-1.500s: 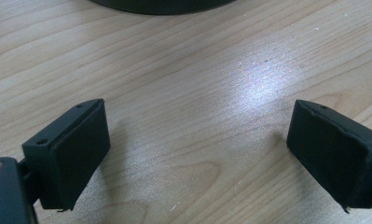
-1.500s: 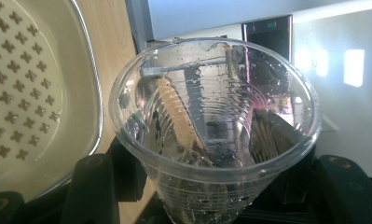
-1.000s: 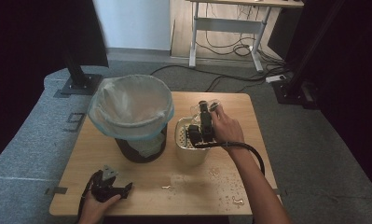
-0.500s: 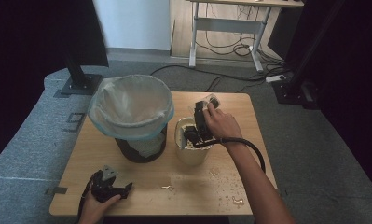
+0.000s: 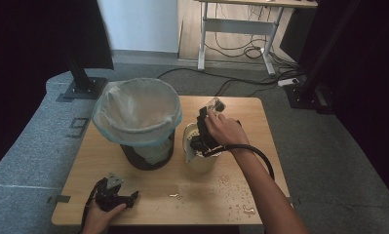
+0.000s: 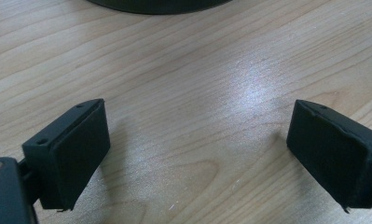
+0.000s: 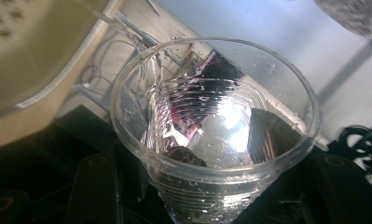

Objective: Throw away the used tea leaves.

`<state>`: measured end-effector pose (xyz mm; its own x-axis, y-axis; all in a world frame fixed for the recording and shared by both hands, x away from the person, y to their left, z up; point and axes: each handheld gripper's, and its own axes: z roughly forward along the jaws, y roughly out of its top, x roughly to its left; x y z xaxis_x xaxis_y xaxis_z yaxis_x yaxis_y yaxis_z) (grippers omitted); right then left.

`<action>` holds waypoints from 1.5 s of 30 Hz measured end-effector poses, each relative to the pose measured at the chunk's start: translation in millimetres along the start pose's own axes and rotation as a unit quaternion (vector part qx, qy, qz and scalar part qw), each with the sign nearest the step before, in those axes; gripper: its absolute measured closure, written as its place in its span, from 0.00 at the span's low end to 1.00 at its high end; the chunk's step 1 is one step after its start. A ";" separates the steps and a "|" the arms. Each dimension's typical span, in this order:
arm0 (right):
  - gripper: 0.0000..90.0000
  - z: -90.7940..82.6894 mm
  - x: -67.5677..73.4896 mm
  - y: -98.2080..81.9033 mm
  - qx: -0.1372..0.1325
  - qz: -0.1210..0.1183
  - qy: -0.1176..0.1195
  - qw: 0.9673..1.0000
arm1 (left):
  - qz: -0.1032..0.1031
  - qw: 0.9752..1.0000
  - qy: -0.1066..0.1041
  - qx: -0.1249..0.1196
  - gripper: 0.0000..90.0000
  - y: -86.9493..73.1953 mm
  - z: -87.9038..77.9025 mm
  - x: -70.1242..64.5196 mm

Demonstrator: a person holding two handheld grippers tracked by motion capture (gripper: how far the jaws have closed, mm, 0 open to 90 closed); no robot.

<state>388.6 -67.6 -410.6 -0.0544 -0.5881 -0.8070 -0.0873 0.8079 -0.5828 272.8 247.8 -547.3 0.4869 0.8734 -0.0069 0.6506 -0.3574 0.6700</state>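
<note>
While tipped over the beige container (image 5: pixel 200 163), right gripper (image 5: pixel 207 127) jaws clamped on clear cup (image 7: pixel 211 135).

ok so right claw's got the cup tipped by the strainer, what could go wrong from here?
1. The clear cup is thin and wet; the right claw might crush it or let it slip.
2. It's tipped over the strainer, so anything left in it may miss and add to the droplets on the table.
</note>
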 end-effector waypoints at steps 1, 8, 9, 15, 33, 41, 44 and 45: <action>0.47 0.0 0.0 0.0 0.000 0.000 0.000 1.000 | 0.000 1.000 0.000 0.000 0.06 0.0 0.0 0.0; 0.48 -0.3 4.3 7.9 0.004 -0.081 -0.015 0.997 | 0.002 1.000 -0.001 0.001 0.06 -0.1 -0.2 0.0; 0.48 0.0 4.3 8.1 0.006 -0.093 -0.014 0.996 | 0.002 1.000 -0.001 0.001 0.06 -0.1 -0.2 0.0; 0.48 -1.1 8.0 13.8 0.005 -0.122 -0.022 0.992 | 0.002 1.000 -0.001 0.001 0.06 -0.1 -0.2 0.0; 0.47 -1.5 10.9 11.9 0.013 -0.101 -0.026 0.994 | 0.002 1.000 -0.002 0.001 0.06 -0.1 -0.2 -0.1; 0.48 -3.8 11.8 5.3 0.010 -0.071 -0.021 0.997 | 0.002 1.000 -0.002 0.001 0.06 -0.1 -0.2 -0.1; 0.48 -4.3 11.6 2.6 0.010 -0.048 -0.014 0.999 | 0.002 1.000 -0.002 0.001 0.06 -0.1 -0.2 0.0; 0.47 -3.7 11.0 1.8 0.004 -0.032 -0.013 0.999 | 0.002 1.000 -0.002 0.001 0.06 -0.1 -0.2 0.0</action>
<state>384.2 -72.8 -420.2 -0.0232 -0.6381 -0.7696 -0.0820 0.7684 -0.6347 272.6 247.9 -547.2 0.4917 0.8707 -0.0068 0.6493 -0.3615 0.6692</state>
